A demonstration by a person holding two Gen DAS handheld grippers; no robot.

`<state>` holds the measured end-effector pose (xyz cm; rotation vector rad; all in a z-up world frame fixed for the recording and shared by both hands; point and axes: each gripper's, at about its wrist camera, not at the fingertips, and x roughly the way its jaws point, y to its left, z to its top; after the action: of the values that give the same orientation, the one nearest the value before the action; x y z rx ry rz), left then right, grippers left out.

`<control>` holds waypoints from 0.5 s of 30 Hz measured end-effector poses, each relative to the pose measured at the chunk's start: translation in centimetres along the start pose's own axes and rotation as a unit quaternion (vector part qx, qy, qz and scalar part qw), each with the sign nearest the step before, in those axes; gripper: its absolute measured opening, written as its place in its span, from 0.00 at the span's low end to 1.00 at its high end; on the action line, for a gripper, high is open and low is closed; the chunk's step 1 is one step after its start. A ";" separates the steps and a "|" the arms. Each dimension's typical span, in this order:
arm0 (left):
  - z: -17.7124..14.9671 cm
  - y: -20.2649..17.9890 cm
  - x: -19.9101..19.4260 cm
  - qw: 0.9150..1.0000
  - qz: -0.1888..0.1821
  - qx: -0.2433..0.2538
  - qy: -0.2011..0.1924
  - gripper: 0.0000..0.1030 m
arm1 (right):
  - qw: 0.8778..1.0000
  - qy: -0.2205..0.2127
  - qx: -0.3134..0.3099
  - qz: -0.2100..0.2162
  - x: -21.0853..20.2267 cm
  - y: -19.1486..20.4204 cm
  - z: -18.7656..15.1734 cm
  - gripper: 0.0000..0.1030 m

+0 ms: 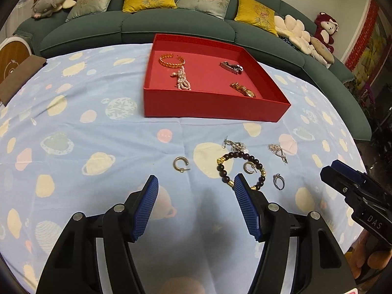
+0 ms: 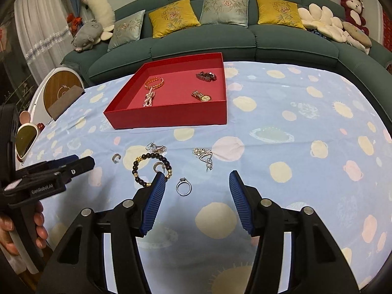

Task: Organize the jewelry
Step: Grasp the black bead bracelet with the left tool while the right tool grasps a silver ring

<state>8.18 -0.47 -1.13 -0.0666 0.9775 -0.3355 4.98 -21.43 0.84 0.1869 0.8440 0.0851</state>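
A red tray on the patterned cloth holds a gold bangle, a pearl piece, a dark clip and a gold watch. Loose on the cloth lie a dark bead bracelet, a hoop earring, a second hoop inside the bracelet, a silver ring and two silver chains. My left gripper is open and empty, near the bracelet. My right gripper is open and empty, with the ring between its fingers.
A green sofa with cushions and plush toys runs behind the table. A round wooden-faced object and sunglasses sit at the table's left edge. Each gripper shows at the side of the other's view.
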 end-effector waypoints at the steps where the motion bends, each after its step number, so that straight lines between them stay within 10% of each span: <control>1: 0.2 -0.3 0.6 1.000 0.000 -0.002 0.004 0.60 | 1.000 0.000 0.002 0.000 0.1 -0.1 0.1 0.51; 7: 1.0 -1.6 3.3 1.000 0.005 -0.001 0.011 0.59 | 1.000 0.004 -0.005 -0.002 0.6 -0.1 -0.1 0.51; 15: 0.6 -3.1 5.2 0.999 0.018 0.029 0.015 0.35 | 1.000 0.013 0.011 -0.009 2.3 -1.6 0.2 0.51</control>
<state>10.58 -5.10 -4.35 0.0084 0.9967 -0.3329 6.67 -22.68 -1.08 0.1990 0.8733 0.0627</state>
